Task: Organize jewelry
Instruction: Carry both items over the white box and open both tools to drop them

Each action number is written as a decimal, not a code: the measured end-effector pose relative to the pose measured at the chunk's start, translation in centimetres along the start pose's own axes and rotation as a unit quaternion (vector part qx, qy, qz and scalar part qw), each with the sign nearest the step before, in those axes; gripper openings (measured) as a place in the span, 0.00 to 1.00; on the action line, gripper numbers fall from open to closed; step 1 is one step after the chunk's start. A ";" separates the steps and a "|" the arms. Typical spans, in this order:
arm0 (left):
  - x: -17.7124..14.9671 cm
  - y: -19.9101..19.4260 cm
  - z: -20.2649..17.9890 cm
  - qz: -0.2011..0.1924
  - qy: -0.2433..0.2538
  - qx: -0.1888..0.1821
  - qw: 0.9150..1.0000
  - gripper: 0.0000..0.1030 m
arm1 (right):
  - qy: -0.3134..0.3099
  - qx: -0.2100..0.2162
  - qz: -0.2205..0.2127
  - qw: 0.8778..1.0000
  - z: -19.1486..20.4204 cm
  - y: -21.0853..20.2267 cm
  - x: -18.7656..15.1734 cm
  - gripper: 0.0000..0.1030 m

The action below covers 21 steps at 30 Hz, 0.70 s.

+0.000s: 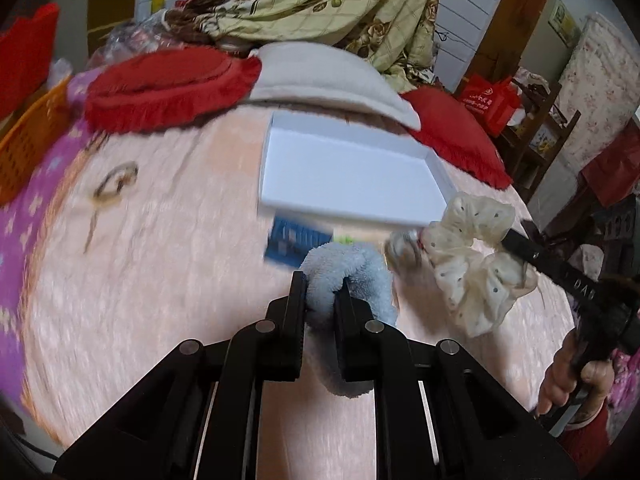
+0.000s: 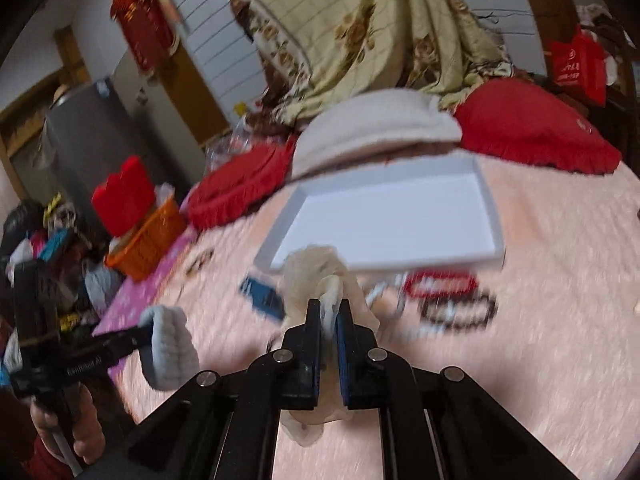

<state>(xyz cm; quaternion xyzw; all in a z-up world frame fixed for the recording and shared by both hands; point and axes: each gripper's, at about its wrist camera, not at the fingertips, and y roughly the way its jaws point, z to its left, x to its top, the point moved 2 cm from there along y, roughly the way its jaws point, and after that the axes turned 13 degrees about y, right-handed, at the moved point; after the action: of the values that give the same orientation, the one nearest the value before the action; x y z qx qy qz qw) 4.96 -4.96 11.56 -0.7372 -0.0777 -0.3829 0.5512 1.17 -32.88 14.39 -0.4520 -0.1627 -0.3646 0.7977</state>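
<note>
I can read "DAO" on the R gripper arm in the L view; the rest of the print is too blurred. L gripper jaws are clamped on a fluffy pale-blue scrunchie, held just in front of the white tray. R jaws are pinched together on a cream dotted gauzy scrunchie, at the tray's near-right corner. The tray is a shallow, flat rectangle w/ low walls on a fuzzy pink blanket. In front of the tray: a blue card, plus red & dark chain-like loops, all blurred. Bare blanket lies left of the tray.
</note>
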 end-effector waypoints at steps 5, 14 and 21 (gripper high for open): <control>6.9 4.5 1.3 0.001 0.016 0.016 1.000 0.11 | 0.044 0.000 0.003 0.999 -1.0 4.8 6.0 0.06; 14.1 17.4 4.4 0.050 0.013 0.050 0.997 0.11 | 0.159 0.063 0.055 0.984 -3.4 17.0 11.7 0.06; 15.3 22.0 6.2 0.066 -0.002 0.049 0.997 0.25 | 0.159 0.013 0.074 0.984 -4.5 22.5 12.4 0.25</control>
<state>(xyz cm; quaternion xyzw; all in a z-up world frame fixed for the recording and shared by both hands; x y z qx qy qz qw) 30.38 -12.60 4.30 -0.7136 -0.0483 -0.3397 0.6107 25.66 -34.75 5.68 -0.3890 -0.0044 -0.3696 0.8438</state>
